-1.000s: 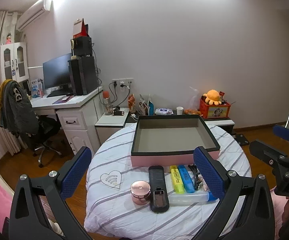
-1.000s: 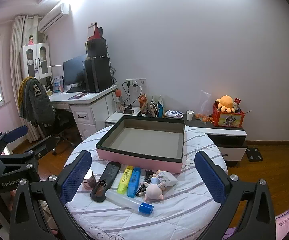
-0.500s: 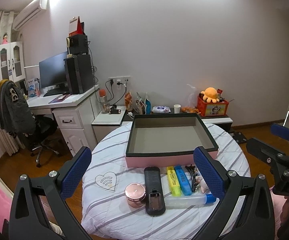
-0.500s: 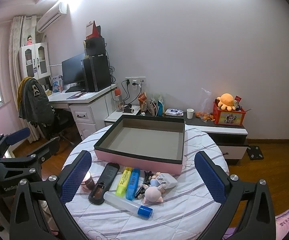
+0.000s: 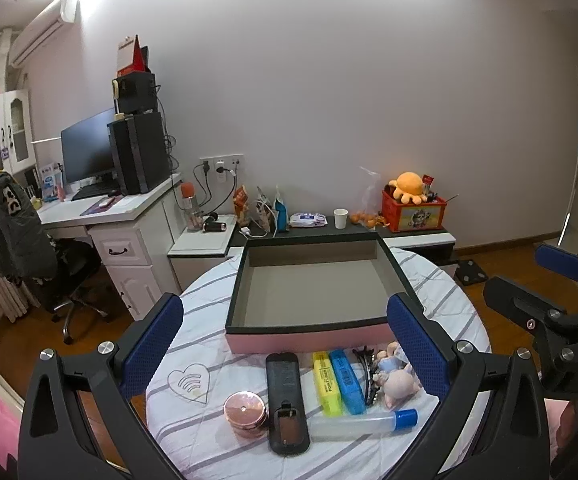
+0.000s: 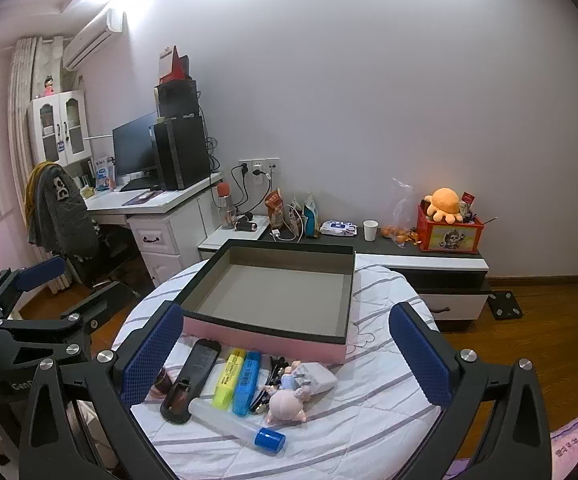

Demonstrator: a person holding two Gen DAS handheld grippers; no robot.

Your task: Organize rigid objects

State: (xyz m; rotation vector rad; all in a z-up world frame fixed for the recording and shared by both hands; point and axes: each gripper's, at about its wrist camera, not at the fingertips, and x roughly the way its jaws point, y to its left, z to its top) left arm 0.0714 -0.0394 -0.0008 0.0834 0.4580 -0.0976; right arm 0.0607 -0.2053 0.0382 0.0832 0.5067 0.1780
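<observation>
Both the left gripper (image 5: pixel 285 344) and right gripper (image 6: pixel 285 352) hover wide open and empty above the items lined up before the pink tray (image 5: pixel 309 336). The remote control (image 5: pixel 285 396) looks light and stiff; grasp across its narrow middle.

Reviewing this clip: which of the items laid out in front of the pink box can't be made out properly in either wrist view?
- Round copper tin: right wrist view, mostly behind the gripper finger.
- White plug: left wrist view, hidden by finger and toys.
- Dark hair clips: small and tangled; count unclear in both.
- Highlighter labels: print too small.
- Black remote: its open compartment is too dark.
</observation>
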